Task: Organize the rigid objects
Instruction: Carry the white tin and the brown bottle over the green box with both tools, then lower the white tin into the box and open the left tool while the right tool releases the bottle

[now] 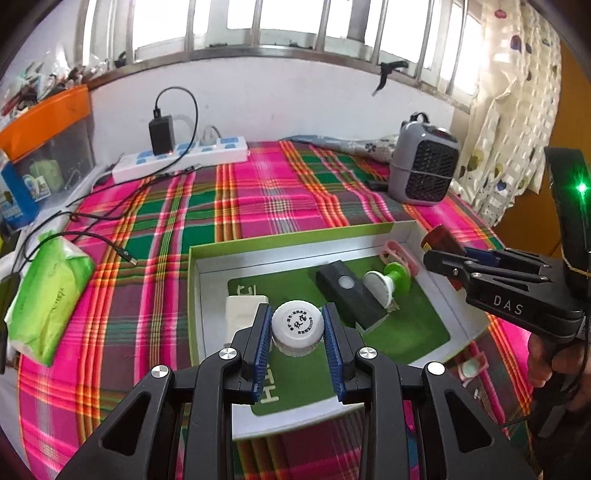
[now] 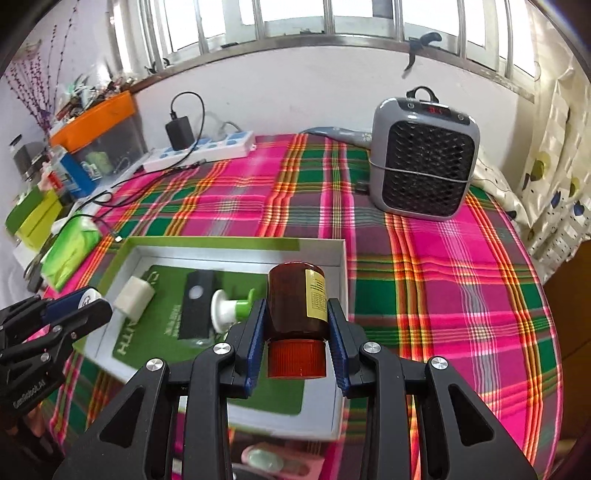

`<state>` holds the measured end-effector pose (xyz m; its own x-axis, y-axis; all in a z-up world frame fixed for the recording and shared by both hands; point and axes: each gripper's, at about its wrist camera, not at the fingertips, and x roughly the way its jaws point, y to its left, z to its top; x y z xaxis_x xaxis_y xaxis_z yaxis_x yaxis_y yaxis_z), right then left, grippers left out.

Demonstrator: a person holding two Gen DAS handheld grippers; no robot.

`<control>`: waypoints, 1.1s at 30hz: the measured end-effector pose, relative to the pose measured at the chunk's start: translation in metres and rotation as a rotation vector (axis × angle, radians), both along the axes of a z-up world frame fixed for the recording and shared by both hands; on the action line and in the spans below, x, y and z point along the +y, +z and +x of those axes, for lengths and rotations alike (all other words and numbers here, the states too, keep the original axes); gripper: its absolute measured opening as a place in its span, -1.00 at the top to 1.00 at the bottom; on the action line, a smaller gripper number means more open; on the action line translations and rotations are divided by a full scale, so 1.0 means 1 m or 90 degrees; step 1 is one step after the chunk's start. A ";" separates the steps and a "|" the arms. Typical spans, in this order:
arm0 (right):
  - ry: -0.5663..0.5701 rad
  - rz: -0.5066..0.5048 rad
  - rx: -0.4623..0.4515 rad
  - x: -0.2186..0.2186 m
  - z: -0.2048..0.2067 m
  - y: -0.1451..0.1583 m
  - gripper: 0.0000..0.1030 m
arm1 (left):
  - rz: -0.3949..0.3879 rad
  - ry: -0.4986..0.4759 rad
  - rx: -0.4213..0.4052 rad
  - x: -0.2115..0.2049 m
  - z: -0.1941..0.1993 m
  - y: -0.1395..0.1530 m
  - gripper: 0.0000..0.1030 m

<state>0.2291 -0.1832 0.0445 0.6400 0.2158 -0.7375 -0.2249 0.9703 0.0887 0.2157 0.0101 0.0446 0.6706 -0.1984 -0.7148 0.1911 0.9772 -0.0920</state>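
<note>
Bright barred window, white wall, plaid-covered table, perhaps a curtain beside it.

The right gripper clamps an amber bottle, its orange cap toward the camera. The open box lies beneath; a grey heater stands at one o'clock.

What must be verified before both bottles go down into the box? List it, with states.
1. Left tongs clamped on the small white-capped bottle: ok.
2. Right tongs clamped on the amber plastic bottle with orange cap: ok.
3. White bottle over the green-lined white cardboard box: ok.
4. Bare green liner left beside the black rectangular block: ok.
5. Amber bottle clear of the box wall: cannot tell.
</note>
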 end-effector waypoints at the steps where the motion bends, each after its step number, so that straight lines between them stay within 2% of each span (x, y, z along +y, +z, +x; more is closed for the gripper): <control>1: -0.001 -0.001 0.002 0.000 0.003 -0.001 0.35 | 0.001 0.001 0.001 0.000 0.003 -0.002 0.48; 14: -0.004 -0.015 0.015 0.003 0.030 -0.014 0.35 | 0.018 0.013 0.021 -0.005 0.028 -0.018 0.48; 33: 0.013 -0.013 0.015 0.010 0.043 -0.019 0.35 | 0.045 0.017 0.019 -0.015 0.050 -0.022 0.48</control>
